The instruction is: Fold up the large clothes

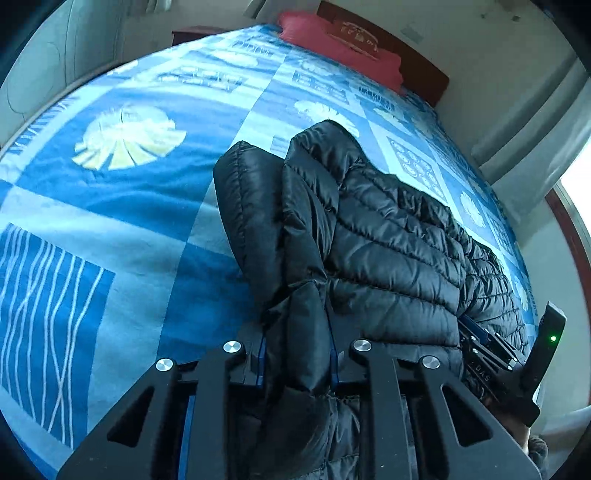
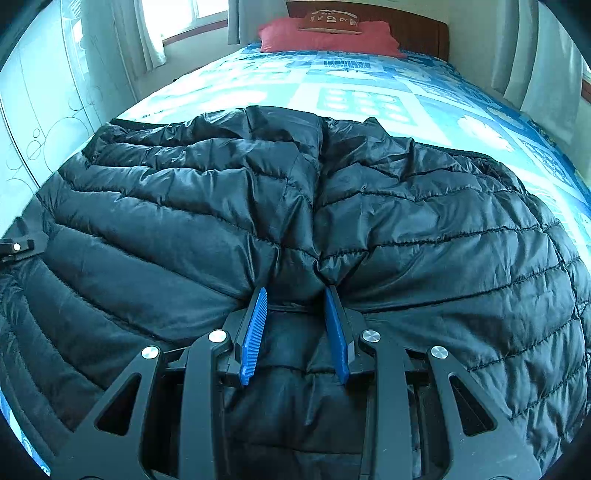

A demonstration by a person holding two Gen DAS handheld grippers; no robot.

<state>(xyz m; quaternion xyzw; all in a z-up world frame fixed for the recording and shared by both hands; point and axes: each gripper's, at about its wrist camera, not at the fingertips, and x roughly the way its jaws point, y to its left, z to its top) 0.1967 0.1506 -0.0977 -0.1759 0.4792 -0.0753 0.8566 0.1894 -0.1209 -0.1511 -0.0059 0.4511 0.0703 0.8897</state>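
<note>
Bedroom, blue patterned bed [image 1: 110, 229]. Left claw [image 1: 297, 354] and right claw [image 2: 297, 314] both pinching black puffer jacket [image 2: 258, 206]. Slick shell, bulky fill: risked slipping out mid-fold.

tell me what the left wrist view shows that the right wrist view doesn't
Only the left wrist view: the right gripper clamped on the black puffer jacket, and a leaf print on the bedspread.
Only the right wrist view: the jacket spread wide, and a window.
Both: the jacket pinched between blue-padded fingers, the blue patterned bedspread, the red pillow.
</note>
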